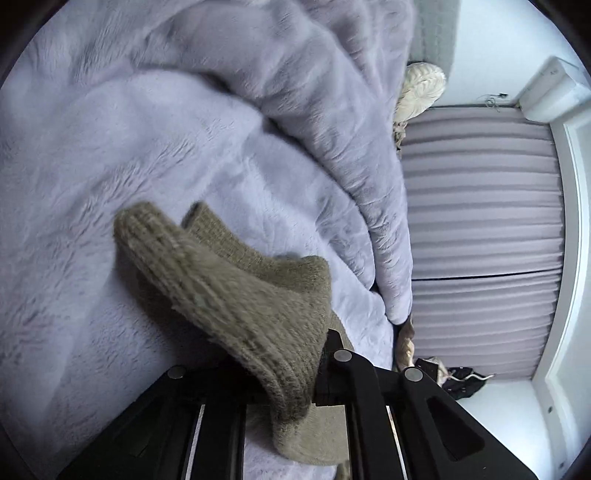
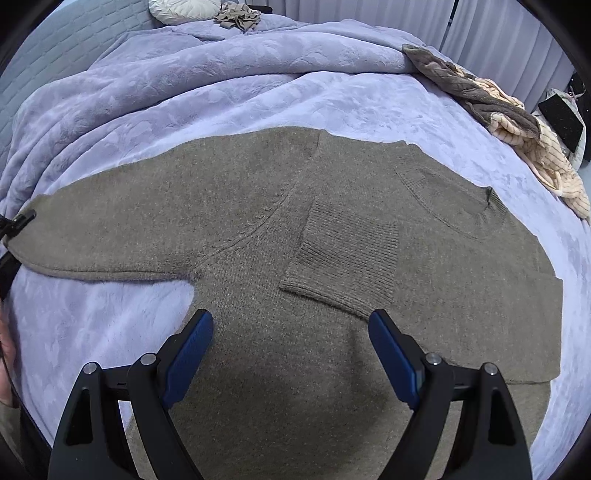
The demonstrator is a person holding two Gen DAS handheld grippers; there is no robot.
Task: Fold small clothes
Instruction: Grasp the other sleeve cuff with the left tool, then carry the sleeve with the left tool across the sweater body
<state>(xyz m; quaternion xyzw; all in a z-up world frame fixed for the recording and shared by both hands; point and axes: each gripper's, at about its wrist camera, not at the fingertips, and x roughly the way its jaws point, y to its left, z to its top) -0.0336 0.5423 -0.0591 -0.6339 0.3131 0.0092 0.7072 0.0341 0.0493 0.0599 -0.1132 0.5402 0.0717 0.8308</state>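
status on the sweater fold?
Left gripper shut on sweater cuff. Right gripper open over sweater; one sleeve folded in. Nothing in the way.

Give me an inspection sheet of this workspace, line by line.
Surface: plush lavender blanket on a bed.
Job's things: olive-brown knitted sweater spread flat, one ribbed cuff folded across the body.
Clutter: grey and cream striped clothes heaped at the far edge; tan garment by a white pillow.
Grippers: left tongs shut on a sleeve; right tongs open above the sweater.
Cables: nothing seen.
Surroundings: pleated curtains.
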